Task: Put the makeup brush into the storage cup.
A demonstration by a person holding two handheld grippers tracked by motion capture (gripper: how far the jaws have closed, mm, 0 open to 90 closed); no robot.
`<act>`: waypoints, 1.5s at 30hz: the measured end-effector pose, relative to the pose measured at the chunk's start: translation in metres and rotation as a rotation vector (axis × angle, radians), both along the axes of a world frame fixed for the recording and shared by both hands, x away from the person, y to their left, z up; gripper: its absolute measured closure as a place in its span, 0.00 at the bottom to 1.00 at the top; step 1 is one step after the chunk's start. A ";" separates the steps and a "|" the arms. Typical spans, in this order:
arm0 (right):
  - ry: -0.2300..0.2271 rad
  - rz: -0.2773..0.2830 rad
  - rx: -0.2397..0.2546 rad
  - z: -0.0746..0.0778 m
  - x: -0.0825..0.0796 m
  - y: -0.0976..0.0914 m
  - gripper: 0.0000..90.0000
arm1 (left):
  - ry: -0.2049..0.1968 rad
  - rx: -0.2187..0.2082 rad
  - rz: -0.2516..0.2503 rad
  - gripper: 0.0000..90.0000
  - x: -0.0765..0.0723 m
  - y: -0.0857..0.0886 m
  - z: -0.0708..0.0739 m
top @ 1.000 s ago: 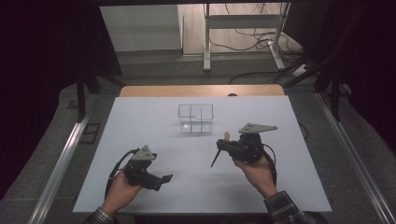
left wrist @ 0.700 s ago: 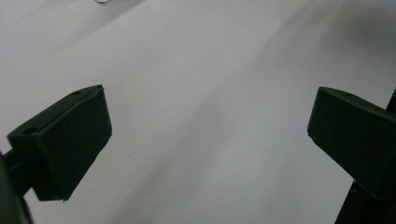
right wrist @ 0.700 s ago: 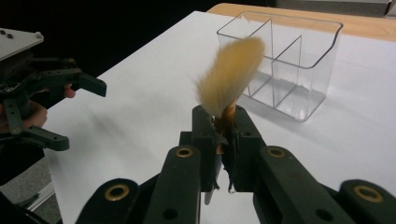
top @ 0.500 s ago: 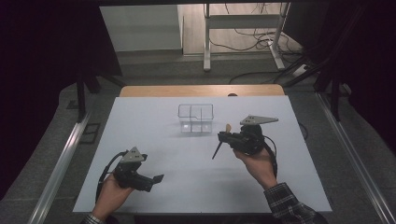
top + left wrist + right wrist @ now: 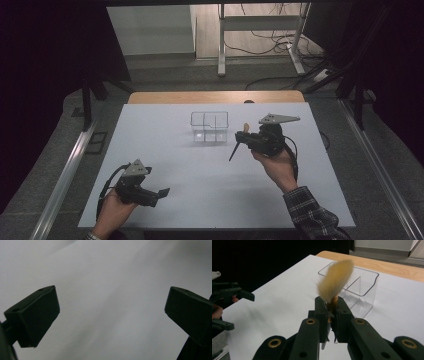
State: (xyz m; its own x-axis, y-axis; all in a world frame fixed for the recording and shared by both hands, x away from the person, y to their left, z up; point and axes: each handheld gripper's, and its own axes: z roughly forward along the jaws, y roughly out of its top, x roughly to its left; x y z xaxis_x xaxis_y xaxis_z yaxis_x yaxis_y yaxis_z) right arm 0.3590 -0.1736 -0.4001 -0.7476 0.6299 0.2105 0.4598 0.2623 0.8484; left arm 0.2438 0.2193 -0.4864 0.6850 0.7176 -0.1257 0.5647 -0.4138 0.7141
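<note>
My right gripper (image 5: 243,138) is shut on a brush (image 5: 234,151) with a dark handle that slants down to the left. Its tan bristles (image 5: 335,281) stick up past the jaws in the right gripper view, where the gripper (image 5: 330,306) clamps the ferrule. A clear plastic box (image 5: 210,126) with dividers stands just left of and beyond that gripper; it shows behind the bristles as the clear box (image 5: 362,287). My left gripper (image 5: 162,192) rests low near the front left of the table, open, with nothing between its jaws (image 5: 112,312).
The white table top (image 5: 165,145) has a wooden strip (image 5: 215,96) along its far edge. Metal rails (image 5: 65,170) run along both sides. Desk legs and cables (image 5: 260,40) lie on the floor beyond. The other hand's gripper (image 5: 247,296) shows at left in the right gripper view.
My right hand has lifted the brush and carried it farther back toward the clear box. My left hand has slid left and nearer the table's front edge.
</note>
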 end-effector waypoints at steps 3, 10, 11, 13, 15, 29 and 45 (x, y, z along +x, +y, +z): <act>-0.003 -0.008 0.003 0.003 0.004 -0.001 0.93 | 0.002 -0.002 0.005 0.00 -0.001 0.002 0.000; -0.004 -0.019 0.008 0.006 0.013 -0.003 0.93 | 0.000 -0.009 0.026 0.00 -0.005 0.010 0.000; -0.006 -0.023 0.008 0.007 0.016 -0.004 0.93 | 0.000 -0.018 0.034 0.00 -0.006 0.013 0.000; -0.010 -0.027 0.007 0.008 0.017 -0.004 0.93 | 0.000 -0.020 0.037 0.00 -0.007 0.014 0.000; -0.016 -0.032 0.006 0.011 0.021 -0.005 0.93 | 0.001 -0.028 0.047 0.00 -0.009 0.017 0.000; -0.038 -0.058 0.003 0.023 0.042 -0.007 0.93 | 0.006 -0.061 0.080 0.00 -0.015 0.030 -0.001; -0.064 -0.075 -0.002 0.035 0.061 0.001 0.93 | 0.000 -0.063 0.096 0.00 -0.020 0.037 -0.002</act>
State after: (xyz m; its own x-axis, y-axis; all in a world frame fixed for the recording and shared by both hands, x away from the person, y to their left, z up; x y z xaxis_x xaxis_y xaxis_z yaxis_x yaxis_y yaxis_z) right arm 0.4199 -0.1723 -0.3655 -0.7101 0.6852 0.1622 0.4231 0.2311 0.8761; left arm 0.2238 0.2567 -0.4888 0.6136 0.7704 -0.1732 0.5997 -0.3119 0.7369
